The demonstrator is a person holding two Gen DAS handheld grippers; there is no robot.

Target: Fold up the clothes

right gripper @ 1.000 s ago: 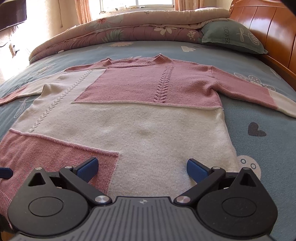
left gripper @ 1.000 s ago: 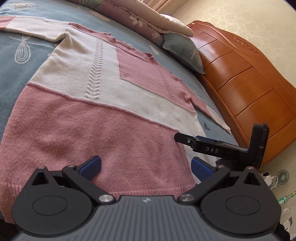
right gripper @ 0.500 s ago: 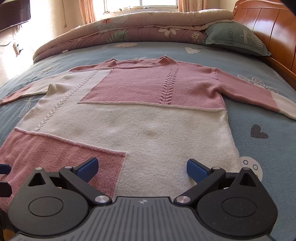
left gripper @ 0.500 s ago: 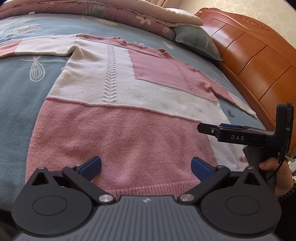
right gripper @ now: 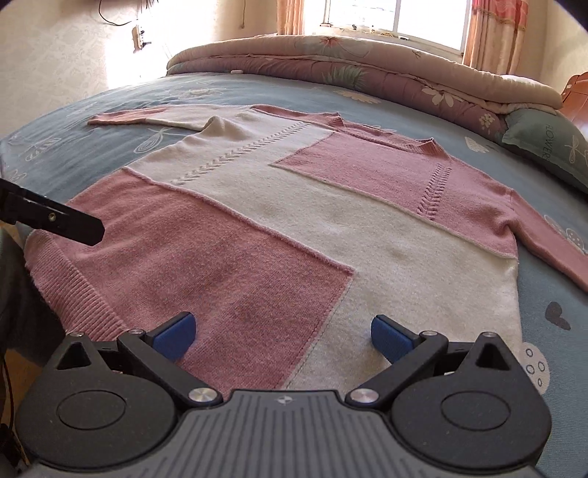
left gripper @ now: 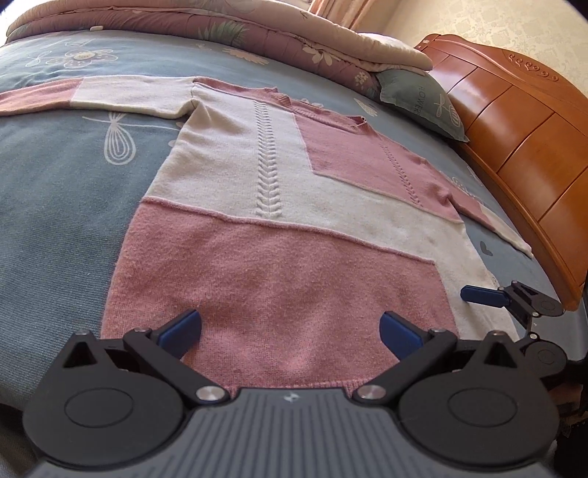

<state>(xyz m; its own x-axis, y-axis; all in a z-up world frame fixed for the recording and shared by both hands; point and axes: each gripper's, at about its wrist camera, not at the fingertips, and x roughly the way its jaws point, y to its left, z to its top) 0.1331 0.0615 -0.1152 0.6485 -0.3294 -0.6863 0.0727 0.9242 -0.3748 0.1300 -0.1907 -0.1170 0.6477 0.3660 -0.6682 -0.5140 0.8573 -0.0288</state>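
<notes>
A pink and cream knit sweater (left gripper: 279, 228) lies flat, front up, on the blue bedsheet (left gripper: 55, 191), sleeves spread to both sides. It also shows in the right wrist view (right gripper: 294, 228). My left gripper (left gripper: 290, 329) is open and empty, just above the pink ribbed hem. My right gripper (right gripper: 281, 336) is open and empty over the hem, where pink meets cream. The right gripper also shows in the left wrist view (left gripper: 481, 296) at the sweater's lower right corner. A black part of the left gripper (right gripper: 55, 220) shows at the left in the right wrist view.
A folded floral quilt (right gripper: 349, 62) lies along the far side of the bed. A grey-green pillow (left gripper: 422, 103) leans on the wooden headboard (left gripper: 522, 139) at the right. A window with curtains (right gripper: 397, 18) is behind the quilt.
Both grippers have swung their view leftward and drawn back over the hem. The right gripper now sits lower at the sweater's lower right corner. Both stay open.
</notes>
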